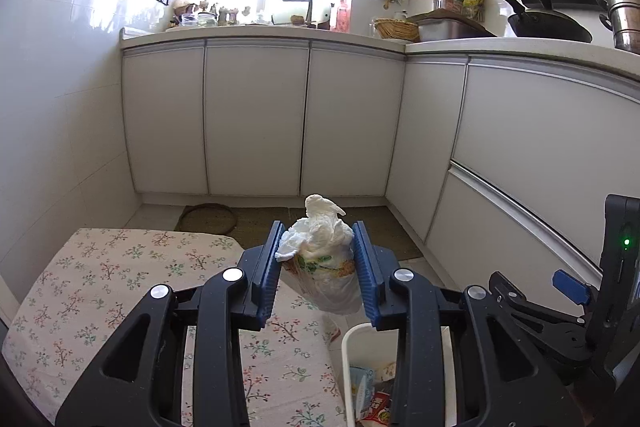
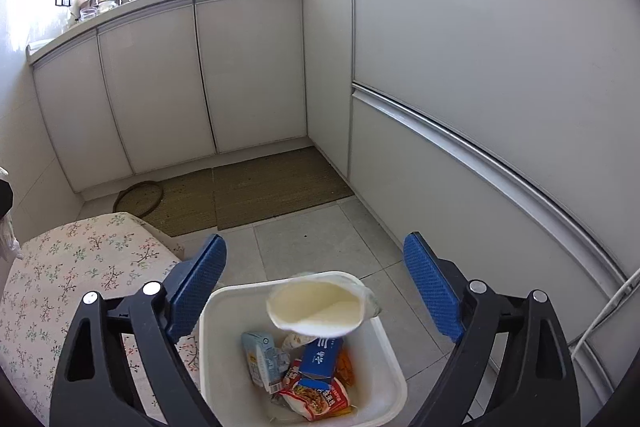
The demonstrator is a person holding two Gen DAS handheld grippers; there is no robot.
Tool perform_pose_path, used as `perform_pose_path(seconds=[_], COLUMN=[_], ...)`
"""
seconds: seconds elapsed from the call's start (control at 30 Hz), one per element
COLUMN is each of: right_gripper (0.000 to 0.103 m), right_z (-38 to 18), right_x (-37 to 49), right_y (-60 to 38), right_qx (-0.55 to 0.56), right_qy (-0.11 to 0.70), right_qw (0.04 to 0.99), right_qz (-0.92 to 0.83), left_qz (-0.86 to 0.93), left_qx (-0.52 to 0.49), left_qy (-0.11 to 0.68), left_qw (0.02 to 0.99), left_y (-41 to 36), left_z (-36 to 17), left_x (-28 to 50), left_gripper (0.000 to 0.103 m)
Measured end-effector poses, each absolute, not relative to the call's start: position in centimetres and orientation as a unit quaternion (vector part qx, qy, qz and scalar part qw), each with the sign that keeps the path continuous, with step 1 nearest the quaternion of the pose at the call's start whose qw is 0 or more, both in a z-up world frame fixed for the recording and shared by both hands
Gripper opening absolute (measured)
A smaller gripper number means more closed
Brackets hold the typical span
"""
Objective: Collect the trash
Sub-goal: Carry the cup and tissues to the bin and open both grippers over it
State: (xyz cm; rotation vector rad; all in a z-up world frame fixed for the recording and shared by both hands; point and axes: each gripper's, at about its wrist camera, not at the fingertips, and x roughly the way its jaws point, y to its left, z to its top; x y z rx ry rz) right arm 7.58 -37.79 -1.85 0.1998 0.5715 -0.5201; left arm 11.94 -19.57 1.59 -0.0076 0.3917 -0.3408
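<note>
My left gripper (image 1: 318, 269) is shut on a plastic bag stuffed with crumpled white tissue (image 1: 320, 259), held in the air over the edge of the floral table (image 1: 100, 291), just above and left of the white trash bin (image 1: 352, 355). My right gripper (image 2: 316, 283) is open wide above the same bin (image 2: 384, 359). A white paper cup (image 2: 320, 303), blurred, is in the air between the jaws and the bin, free of both pads. The bin holds several wrappers and cartons, among them a blue box (image 2: 322, 355) and a red packet (image 2: 316, 395).
White kitchen cabinets (image 1: 256, 119) line the back and right, with a cluttered counter above. Woven mats (image 2: 248, 187) lie on the tiled floor. The right gripper's body shows at the right edge of the left wrist view (image 1: 568, 307).
</note>
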Motion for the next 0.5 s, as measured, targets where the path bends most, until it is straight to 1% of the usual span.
perform_pose_path(seconds=[0.2,0.5], right_gripper=[0.091,0.093], right_z=[-1.9,-2.3], right_x=[5.6,2.3], right_y=[-40.3,-44.0], right_qx=[0.101,0.094], right_qy=[0.271,0.262], right_qw=[0.915,0.903], right_qz=[-0.28,-0.326], left_qz=[-0.211,-0.267], left_qx=[0.01,0.018], left_qy=[0.2,0.232], left_qw=[0.957,0.935], left_y=[-22.9,-26.9], left_z=[0.9,-1.0], left_x=[11.4,11.3], left_gripper=[0.033,0.033])
